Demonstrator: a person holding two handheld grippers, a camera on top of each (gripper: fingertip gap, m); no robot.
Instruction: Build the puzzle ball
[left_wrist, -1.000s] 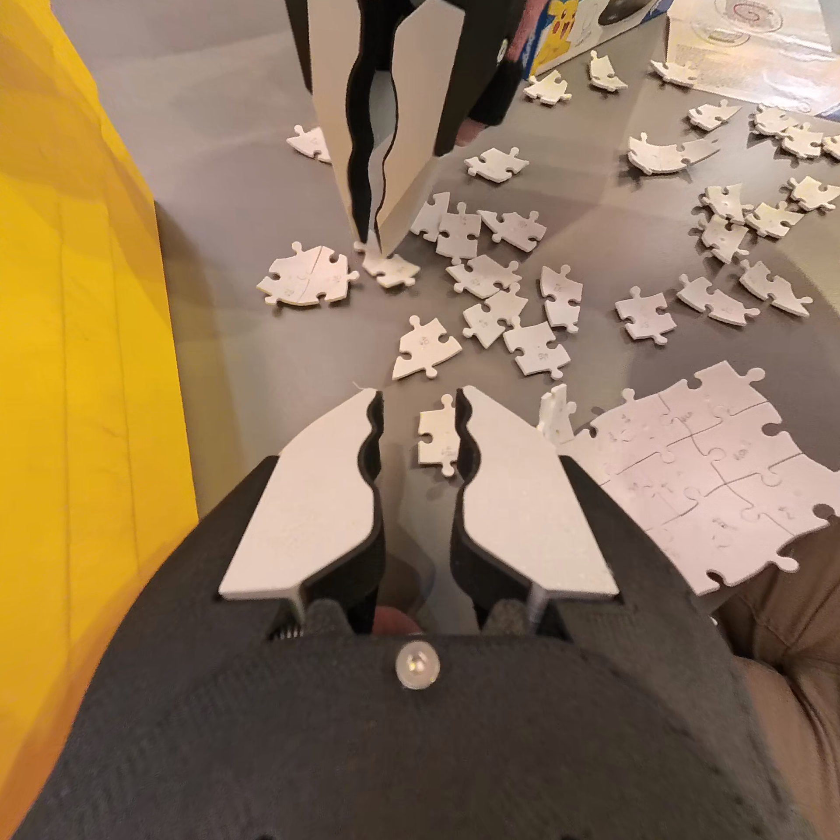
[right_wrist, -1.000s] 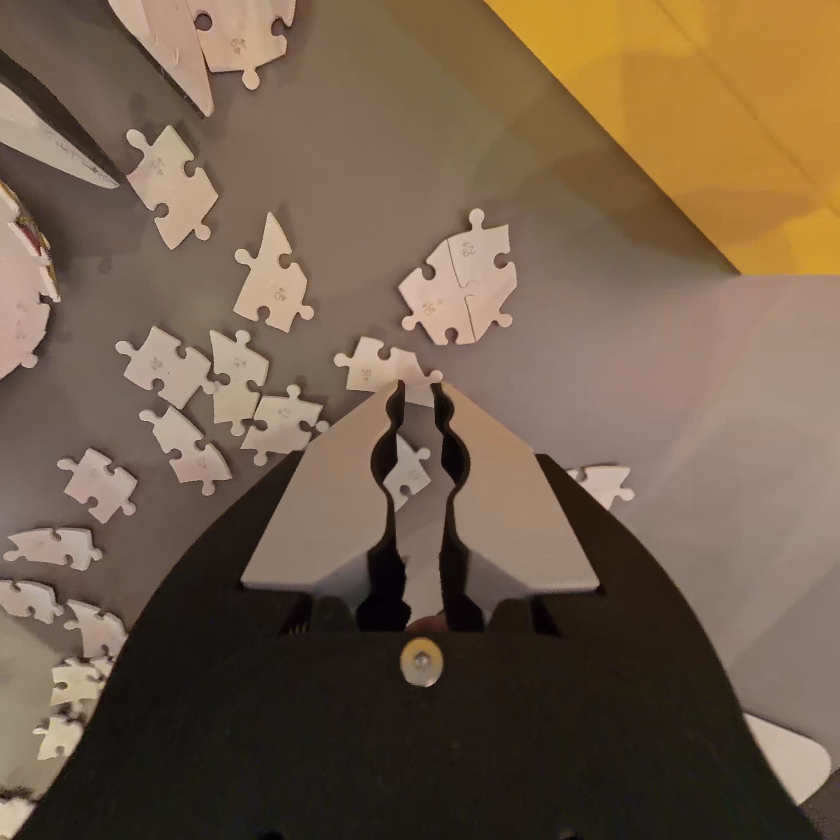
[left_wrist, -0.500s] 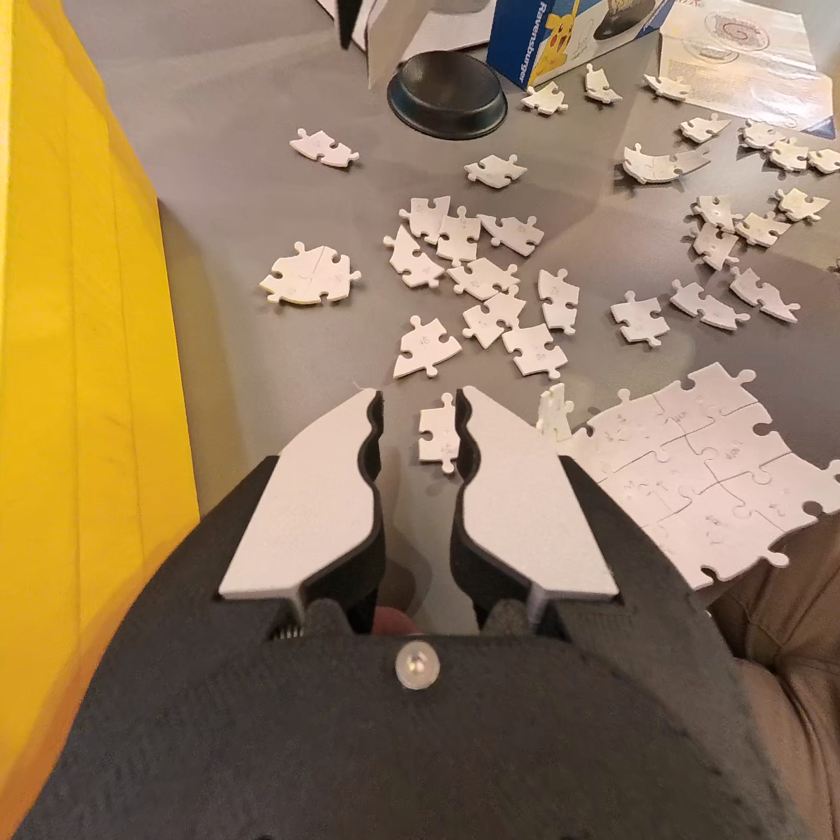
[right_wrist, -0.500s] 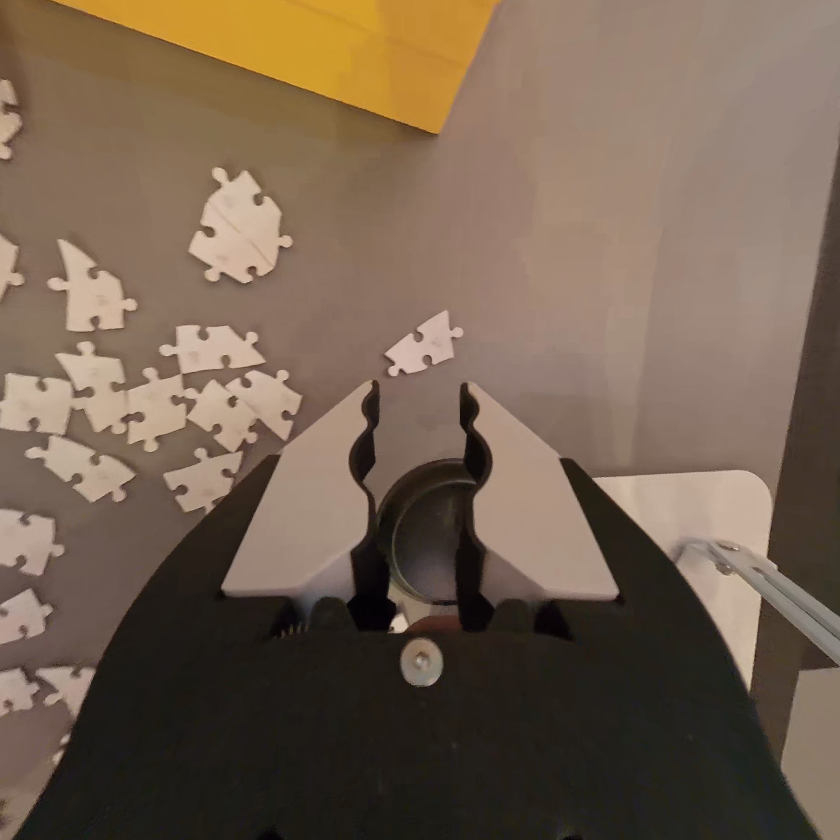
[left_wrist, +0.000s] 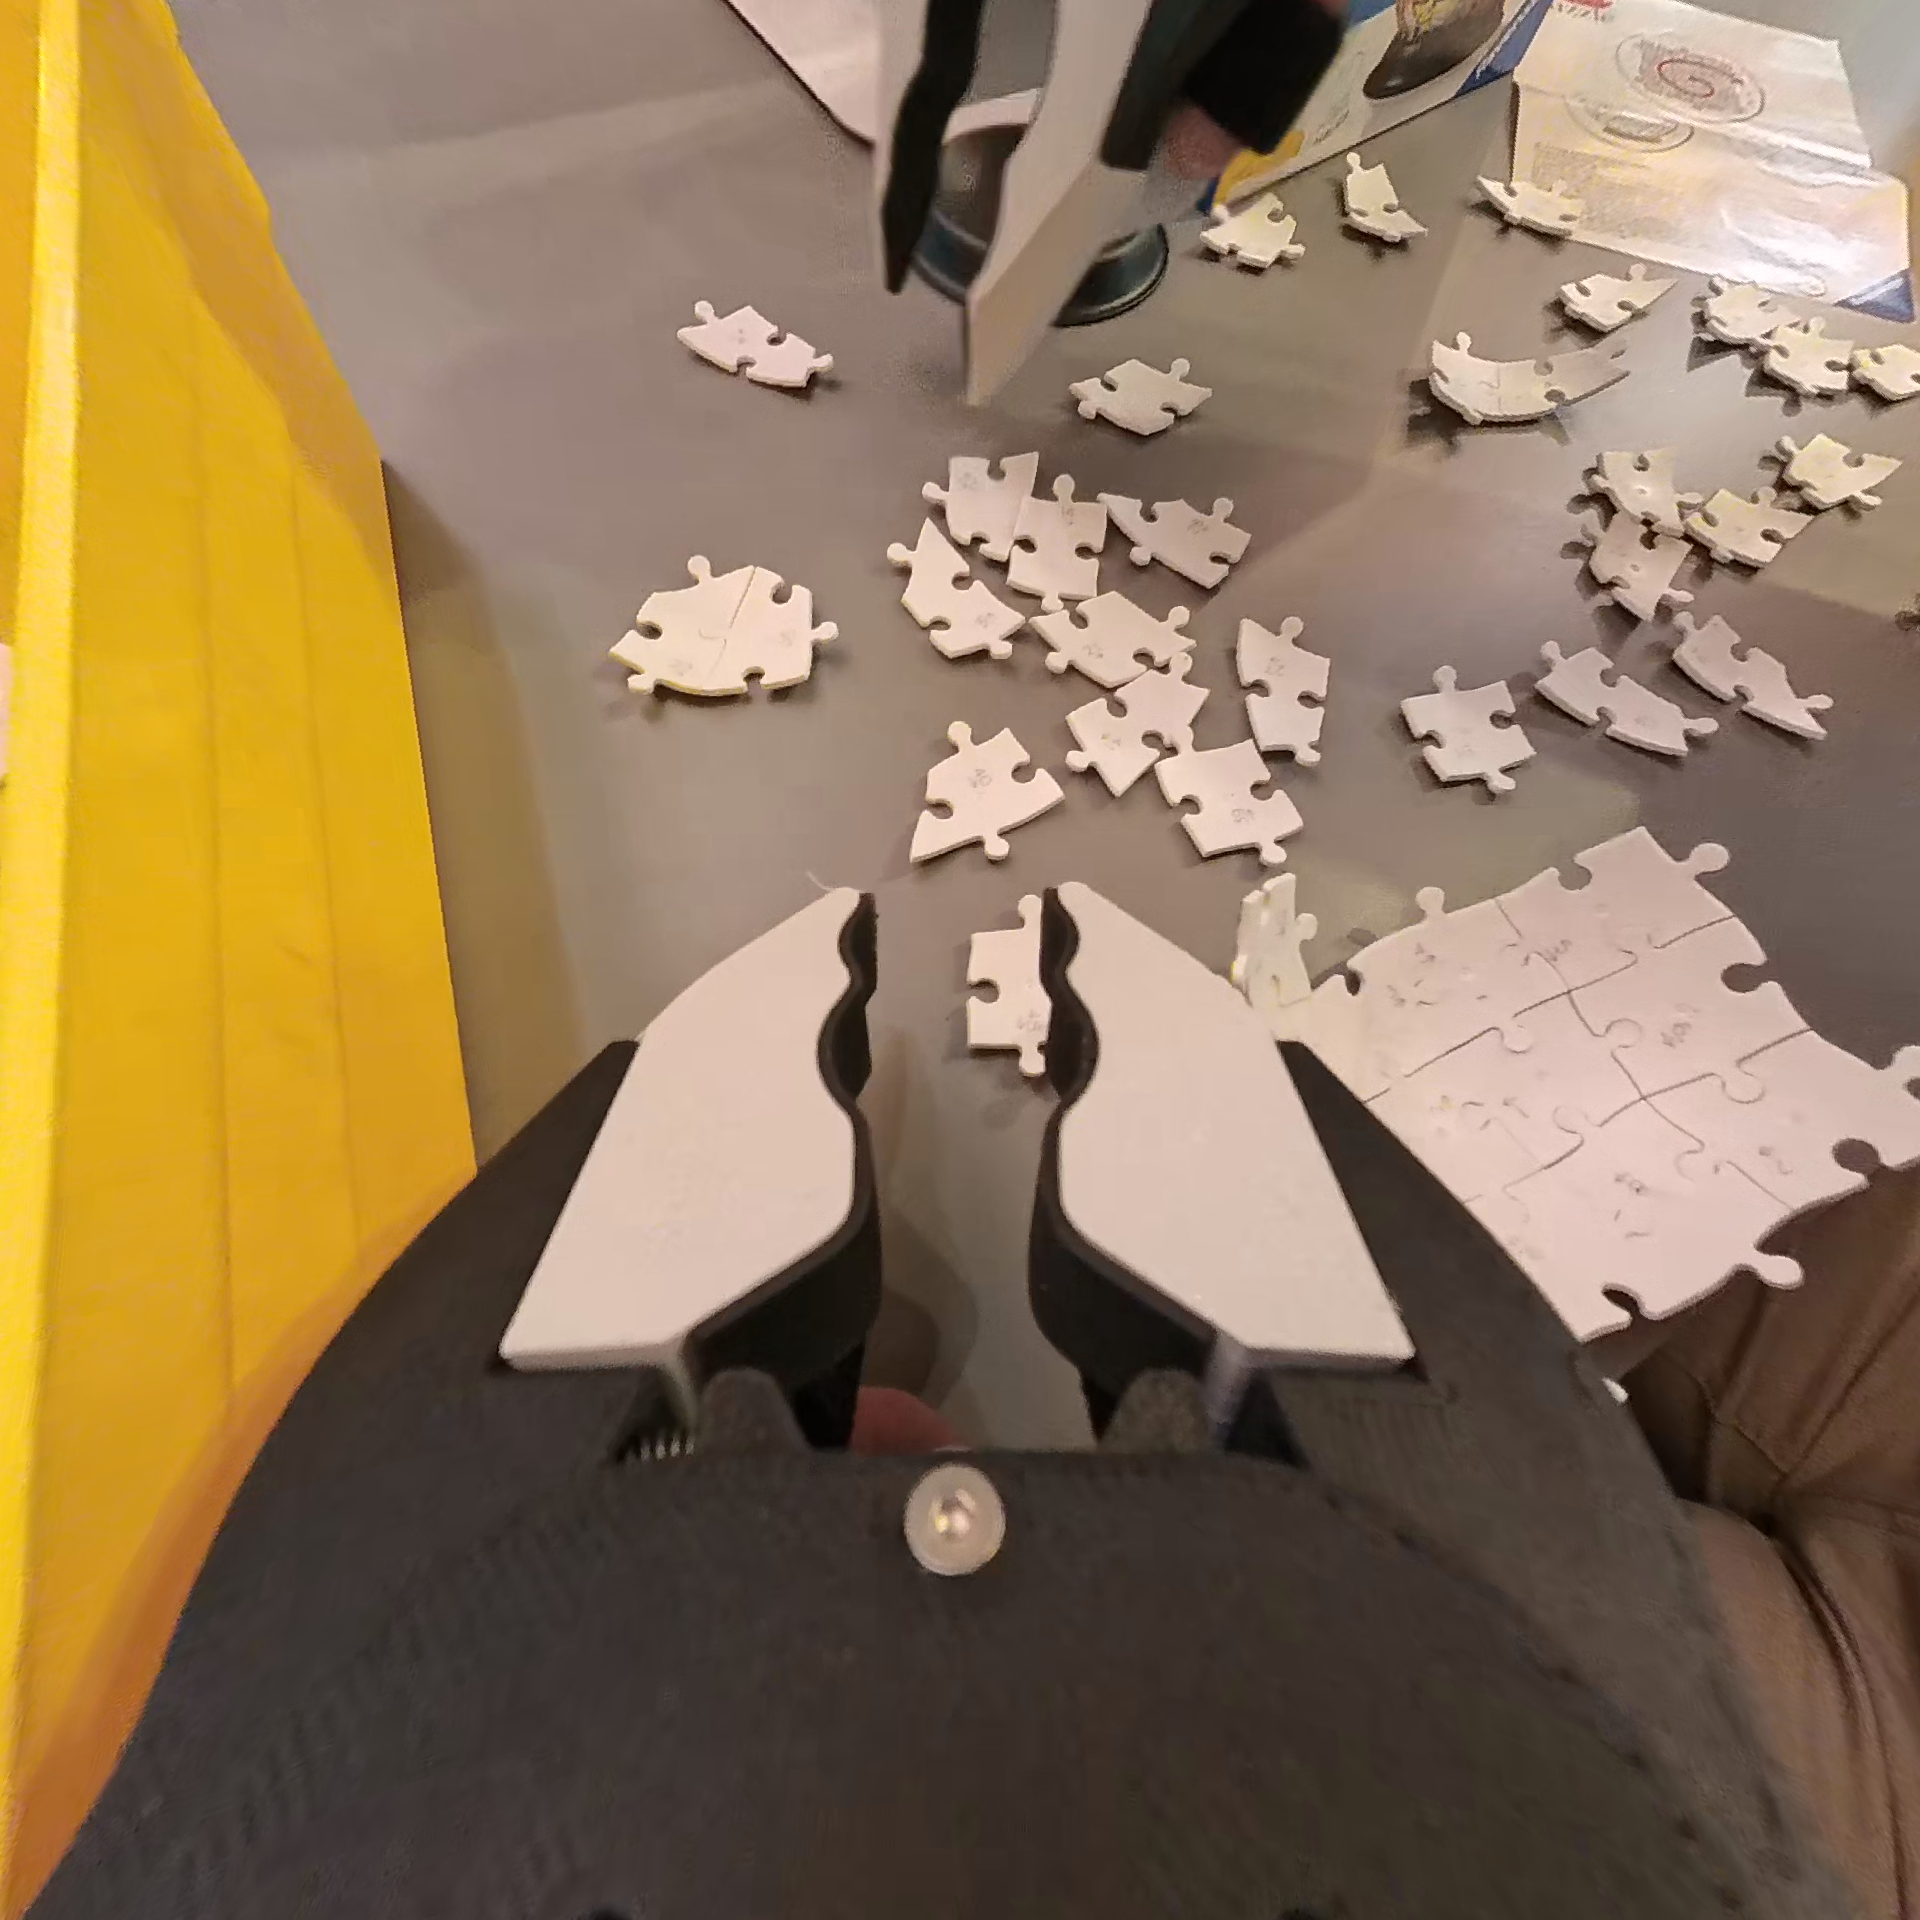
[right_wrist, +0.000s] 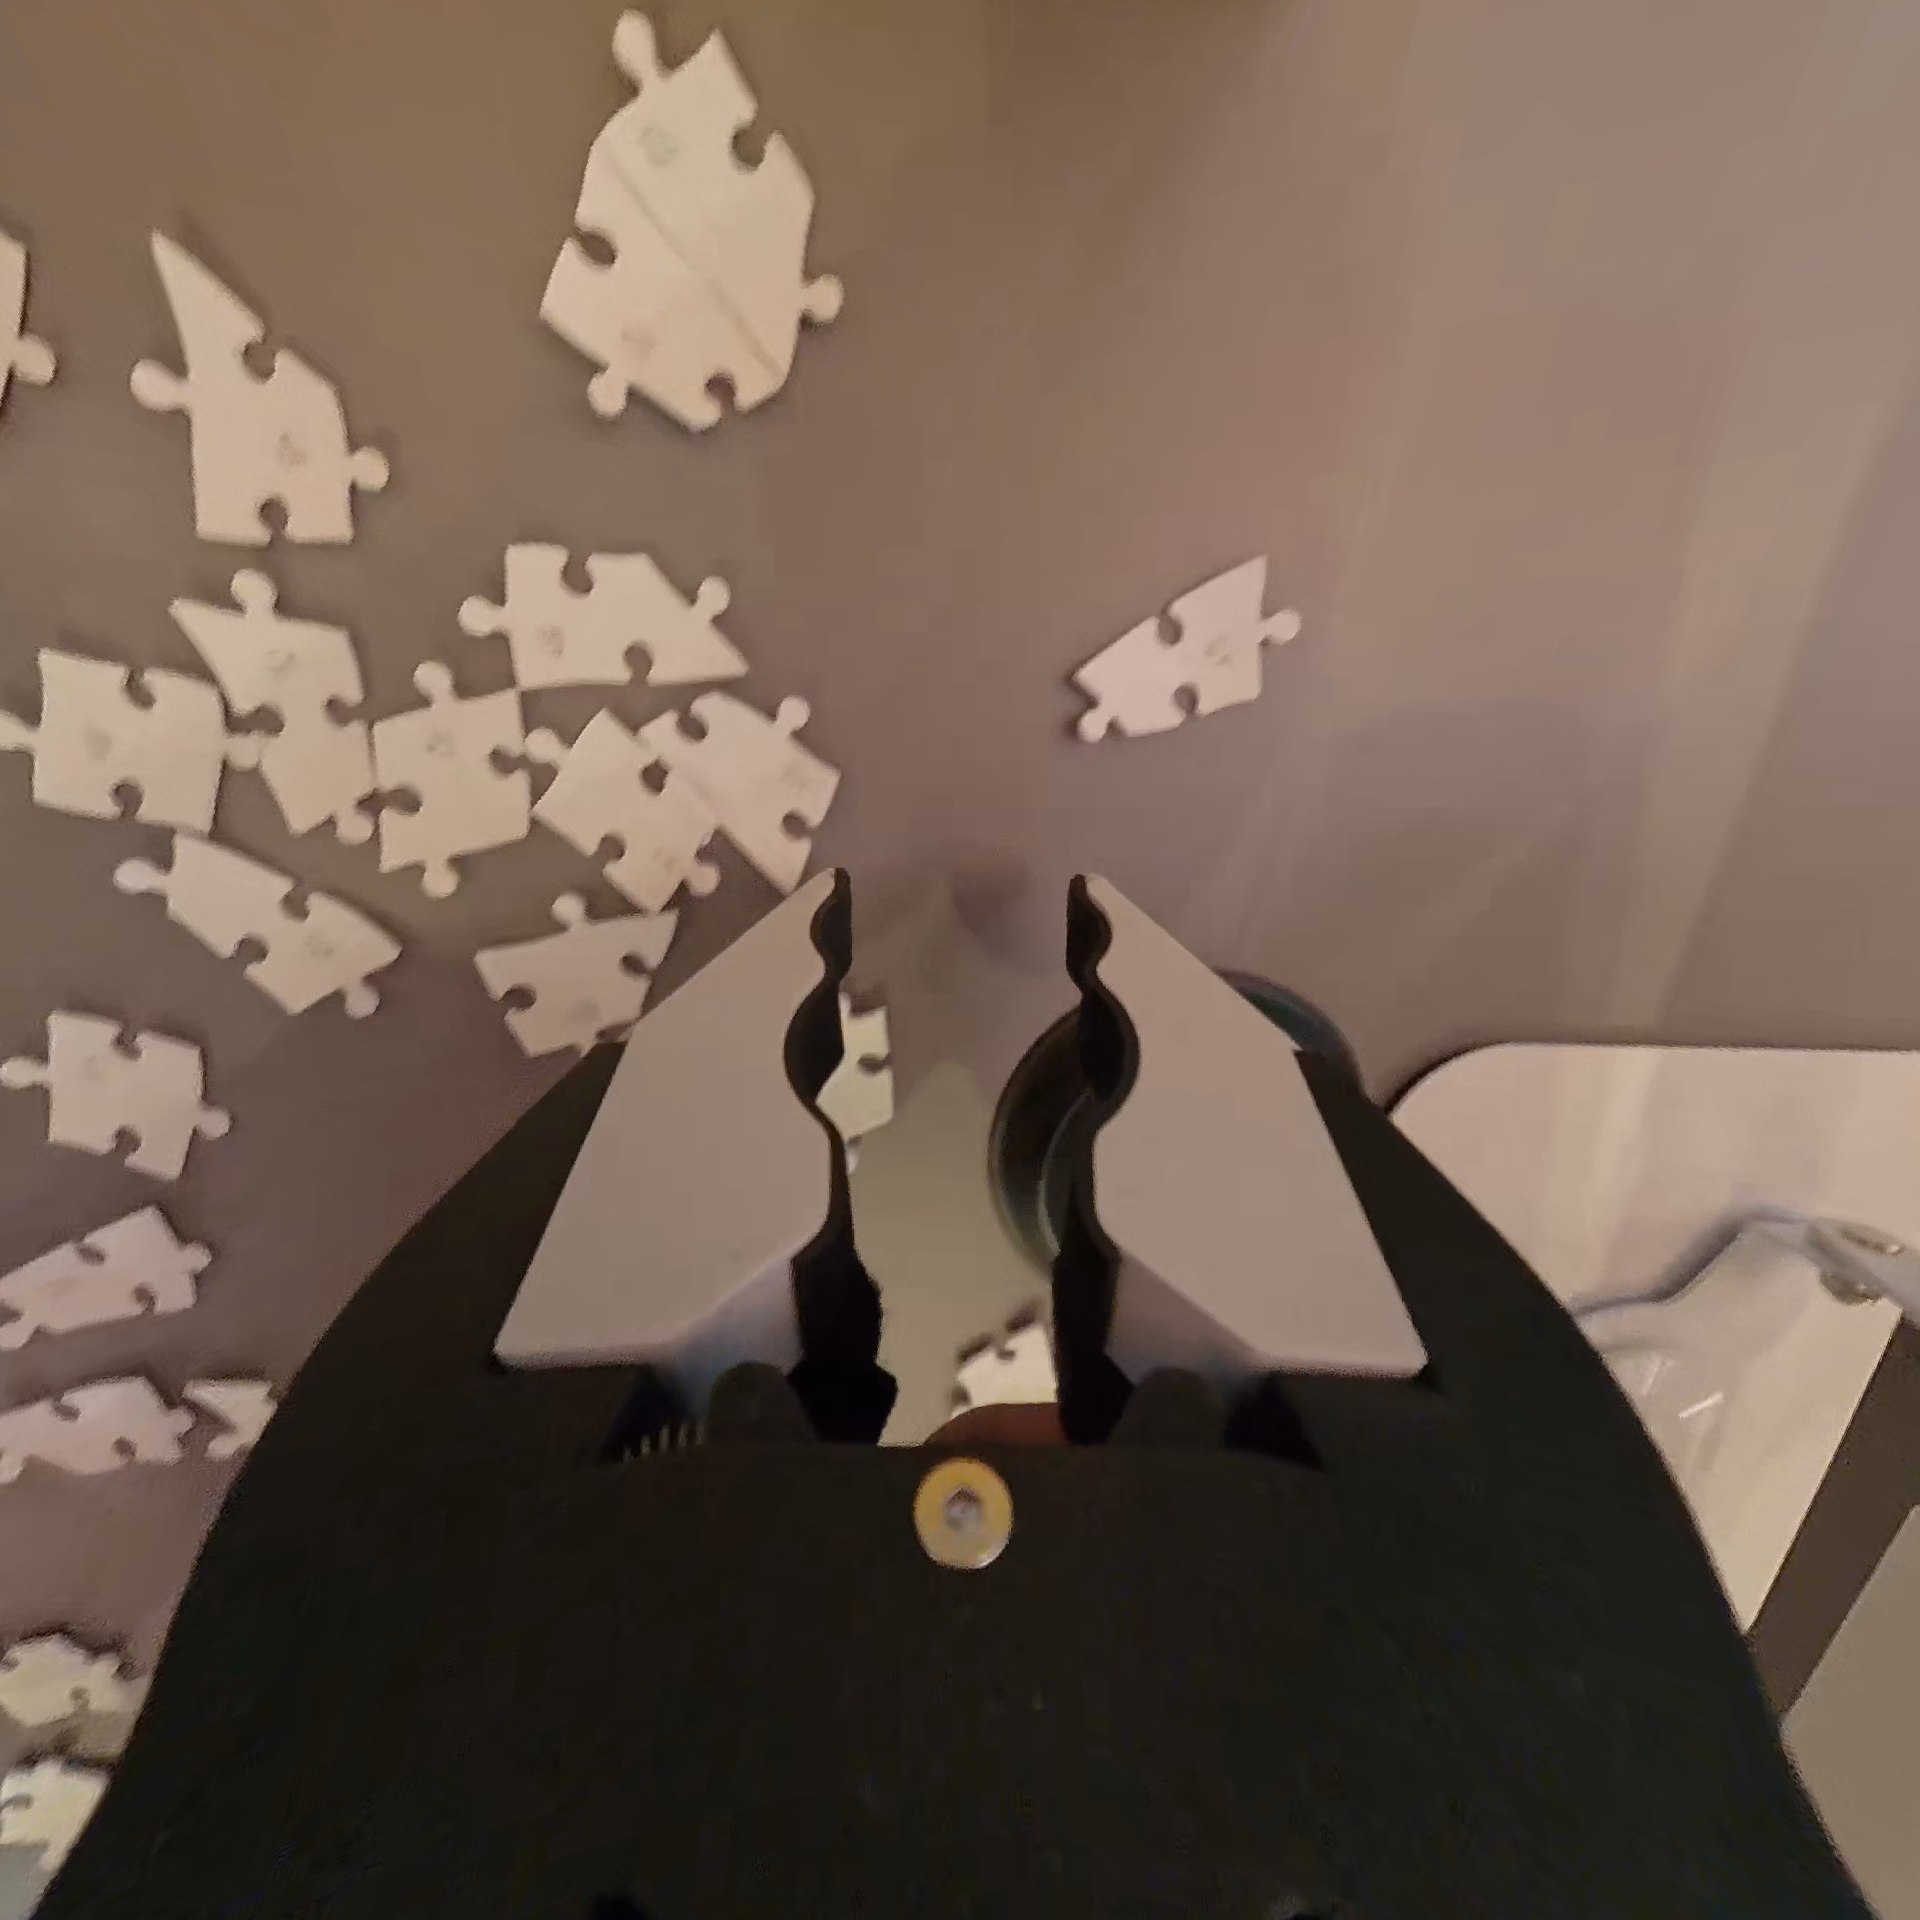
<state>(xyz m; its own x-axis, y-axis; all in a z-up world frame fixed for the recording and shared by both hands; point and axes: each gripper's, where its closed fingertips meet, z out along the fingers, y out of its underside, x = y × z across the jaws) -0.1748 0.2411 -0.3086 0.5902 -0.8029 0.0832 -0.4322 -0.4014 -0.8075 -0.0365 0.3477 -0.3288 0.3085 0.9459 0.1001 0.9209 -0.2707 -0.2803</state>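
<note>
Left wrist view: the left gripper (left_wrist: 958, 904) hovers low over the grey table (left_wrist: 582, 436), jaws apart and empty. A single piece (left_wrist: 1006, 987) lies flat on the table showing in the gap, close against the right finger. At 3 o'clock of the tips sits the joined sheet (left_wrist: 1590, 1081) of interlocked white pieces, curling at its near edge, with one piece (left_wrist: 1273, 954) standing upright just at its left corner. Loose pieces (left_wrist: 1101, 634) scatter at 12 to 1 o'clock; a joined pair (left_wrist: 727, 639) lies at 11. A yellow bin (left_wrist: 187, 831) walls off 9 o'clock. Farther off at 12, the right gripper (left_wrist: 956, 312) hangs tip-down over the table, blurred, in front of a dark round stand (left_wrist: 1112, 281); a box (left_wrist: 1382, 94) and a paper sheet (left_wrist: 1704, 156) lie at 1 to 2 o'clock.

Right wrist view: the right gripper (right_wrist: 956, 894) is spread open, holding nothing. The stand (right_wrist: 1023, 1132) shows between the fingers on the right; a lone piece (right_wrist: 1184, 655) lies at 1 o'clock, loose pieces (right_wrist: 447, 769) at 9 to 11
</note>
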